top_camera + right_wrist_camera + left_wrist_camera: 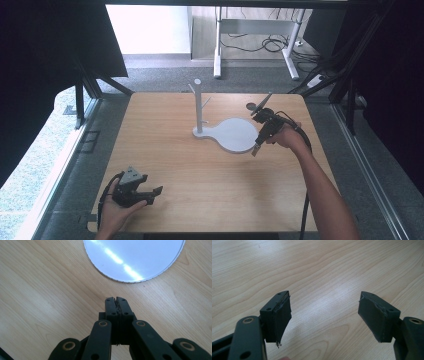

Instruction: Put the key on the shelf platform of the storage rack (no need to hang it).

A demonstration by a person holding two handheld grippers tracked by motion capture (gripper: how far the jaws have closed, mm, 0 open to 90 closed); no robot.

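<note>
One light wooden table [210,190], square-topped, stands on grey carpet, with dark curtains at both sides and one white desk frame [255,40] with loose cables behind. One white stand [227,131] sits past mid-table: a round flat base, one upright post [198,102], small pegs. Two grippers: the left gripper [324,315], at the near left corner, has jaws spread wide over bare wood; the right gripper [116,300], just beside the base's right edge, has jaws pressed together, holding nothing.
</note>
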